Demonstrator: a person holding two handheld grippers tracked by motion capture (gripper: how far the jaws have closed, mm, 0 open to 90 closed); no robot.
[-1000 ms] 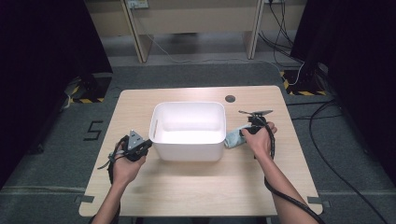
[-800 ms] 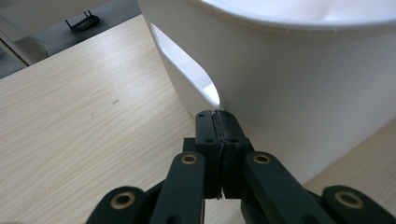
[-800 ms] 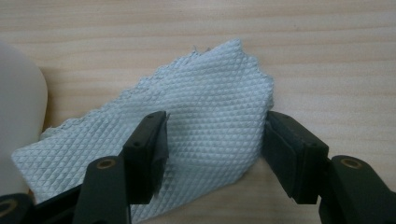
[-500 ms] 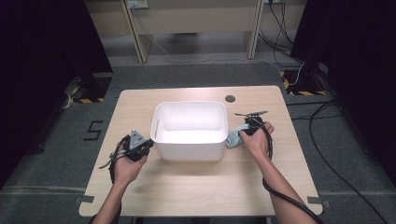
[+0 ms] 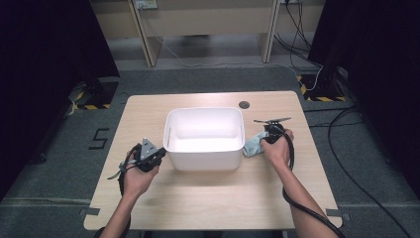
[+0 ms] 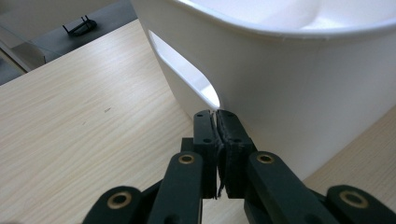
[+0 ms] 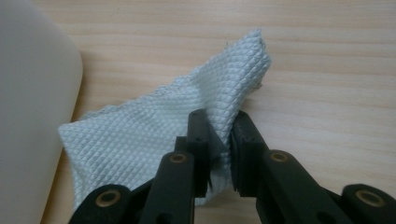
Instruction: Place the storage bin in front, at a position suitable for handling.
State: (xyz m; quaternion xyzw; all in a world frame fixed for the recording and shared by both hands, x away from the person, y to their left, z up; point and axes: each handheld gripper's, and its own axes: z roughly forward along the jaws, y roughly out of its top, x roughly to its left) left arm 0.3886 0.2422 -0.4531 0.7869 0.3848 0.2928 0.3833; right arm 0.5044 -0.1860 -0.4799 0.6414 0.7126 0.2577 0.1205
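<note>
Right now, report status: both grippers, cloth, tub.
Left gripper shut beside white plastic tub. Right gripper jaws just closing, pinching pale blue waffle-weave cloth on wooden table. Nothing in the way.

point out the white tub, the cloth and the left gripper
white tub (image 5: pixel 204 159), high view, near outer wall
cloth (image 7: pixel 140 140), right gripper view, middle of the quilted fabric
left gripper (image 6: pixel 217 122), left gripper view, between its closed jaw tips

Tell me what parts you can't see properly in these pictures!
- Cloth: in the right gripper view the black tongs, which have just been closing on a fold of it, cover its near edge.
- White tub: in the left gripper view the picture edges cut off its far side.
- Tub's bottom: in the high view, too bright to tell whether anything lies inside.
- Dark round spot on the table: too small to identify.
</note>
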